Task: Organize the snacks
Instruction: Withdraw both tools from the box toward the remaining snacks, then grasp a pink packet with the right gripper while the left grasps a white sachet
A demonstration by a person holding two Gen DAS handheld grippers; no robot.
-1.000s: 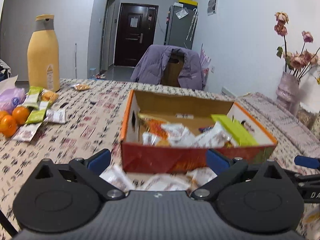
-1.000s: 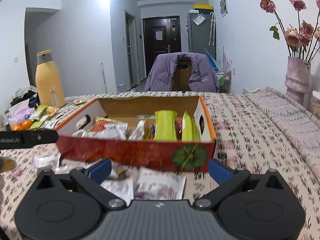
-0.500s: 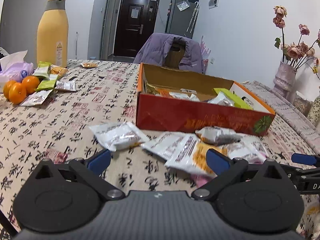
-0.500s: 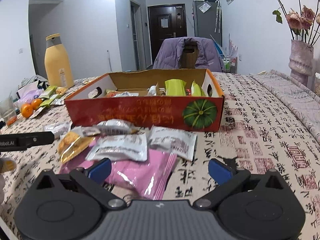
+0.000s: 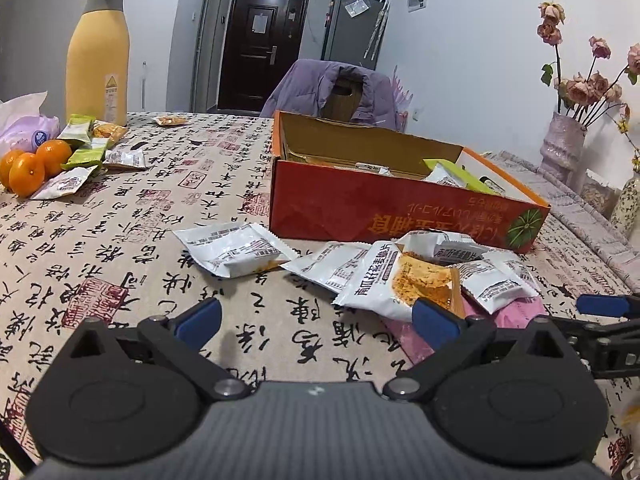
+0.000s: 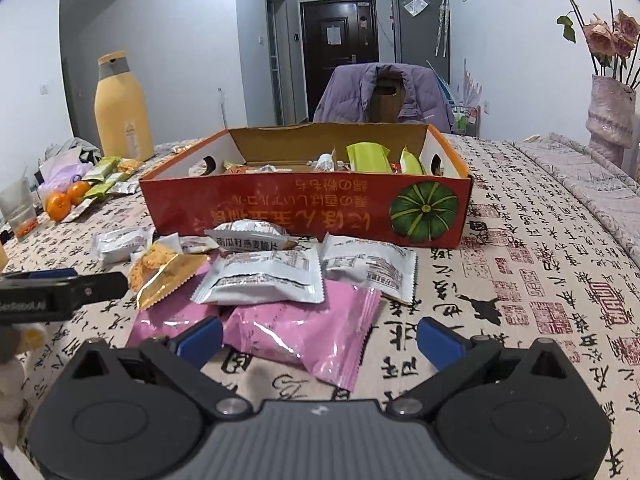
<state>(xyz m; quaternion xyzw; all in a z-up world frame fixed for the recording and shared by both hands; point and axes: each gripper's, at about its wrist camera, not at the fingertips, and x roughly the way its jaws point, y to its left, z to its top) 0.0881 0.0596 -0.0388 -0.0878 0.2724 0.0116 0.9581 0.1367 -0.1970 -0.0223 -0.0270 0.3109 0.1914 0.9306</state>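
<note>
oranges (image 5: 30,162) lie at 10 o'clock on the counter (image 5: 120,240). left gripper (image 5: 316,316), fingers wide and empty, low over the cloth. snack packets (image 6: 264,272) lie heaped at 12 before the box (image 6: 304,208). right gripper (image 6: 318,334), fingers wide, over the pink packet (image 6: 296,332).

Left gripper (image 5: 316,318): jaws spread wide, blue-padded fingertips (image 5: 199,317) well apart, nothing between them, held low and roughly level. Right gripper (image 6: 318,336): jaws likewise spread wide, blue pads (image 6: 438,338) apart, empty, held low and level. Each gripper's black finger juts into the edge of the other's view, so the two sit side by side.
</note>
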